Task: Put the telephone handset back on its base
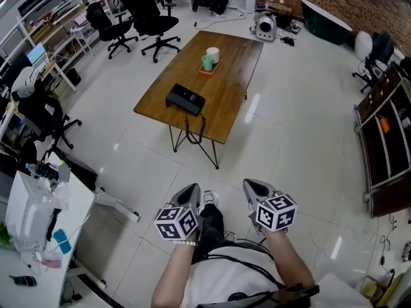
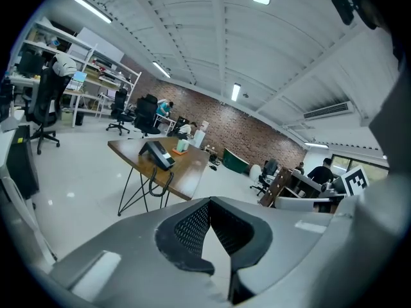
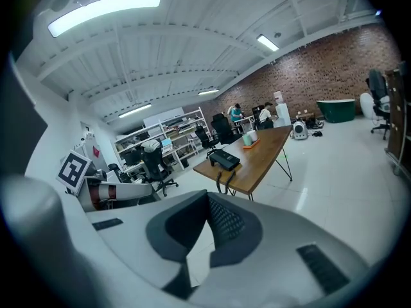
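Head view, telephone location?
— Entry: black corded telephone on brown wooden surface, well ahead, slightly leftward; left tool marginally nearer. Right tool alongside; both closed, empty.

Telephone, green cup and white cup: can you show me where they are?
telephone (image 1: 185, 99), head view, middle of its black top.
green cup (image 1: 207, 63), head view, on its side wall.
white cup (image 1: 213, 54), head view, on its side wall.

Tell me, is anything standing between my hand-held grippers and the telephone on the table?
Nothing visible does. Only tiled floor lies between the left hand-held gripper, the right hand-held gripper and the table carrying the telephone.
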Demonstrator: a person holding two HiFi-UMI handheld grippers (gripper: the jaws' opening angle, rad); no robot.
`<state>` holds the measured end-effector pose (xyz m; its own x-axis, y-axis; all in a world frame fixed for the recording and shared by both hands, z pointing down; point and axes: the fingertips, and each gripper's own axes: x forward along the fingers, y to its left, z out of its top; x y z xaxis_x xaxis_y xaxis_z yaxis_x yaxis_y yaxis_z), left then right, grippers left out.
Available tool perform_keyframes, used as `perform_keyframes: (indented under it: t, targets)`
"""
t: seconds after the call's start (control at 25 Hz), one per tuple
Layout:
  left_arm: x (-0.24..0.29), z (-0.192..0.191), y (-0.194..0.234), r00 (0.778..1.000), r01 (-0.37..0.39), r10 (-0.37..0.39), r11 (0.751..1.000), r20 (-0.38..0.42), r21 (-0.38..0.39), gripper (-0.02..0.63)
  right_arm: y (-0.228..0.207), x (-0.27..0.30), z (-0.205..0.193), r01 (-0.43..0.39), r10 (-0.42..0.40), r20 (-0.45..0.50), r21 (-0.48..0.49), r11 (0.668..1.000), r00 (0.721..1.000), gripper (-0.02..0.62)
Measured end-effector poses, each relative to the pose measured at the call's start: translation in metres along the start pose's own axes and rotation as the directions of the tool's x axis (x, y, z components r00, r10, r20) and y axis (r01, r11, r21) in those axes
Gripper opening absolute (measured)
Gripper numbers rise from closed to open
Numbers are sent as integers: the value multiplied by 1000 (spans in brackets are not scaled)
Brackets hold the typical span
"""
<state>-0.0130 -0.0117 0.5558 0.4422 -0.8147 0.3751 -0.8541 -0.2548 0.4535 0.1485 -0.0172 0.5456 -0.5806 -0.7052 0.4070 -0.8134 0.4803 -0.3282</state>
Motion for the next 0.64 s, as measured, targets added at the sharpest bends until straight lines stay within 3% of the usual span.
perform_keyframes:
  t: [0.64]
  targets:
    - [-17, -8, 8, 1000, 24, -24, 1000, -4, -6, 3, 22, -2, -10, 11, -11, 2, -6, 1000, 1000, 12]
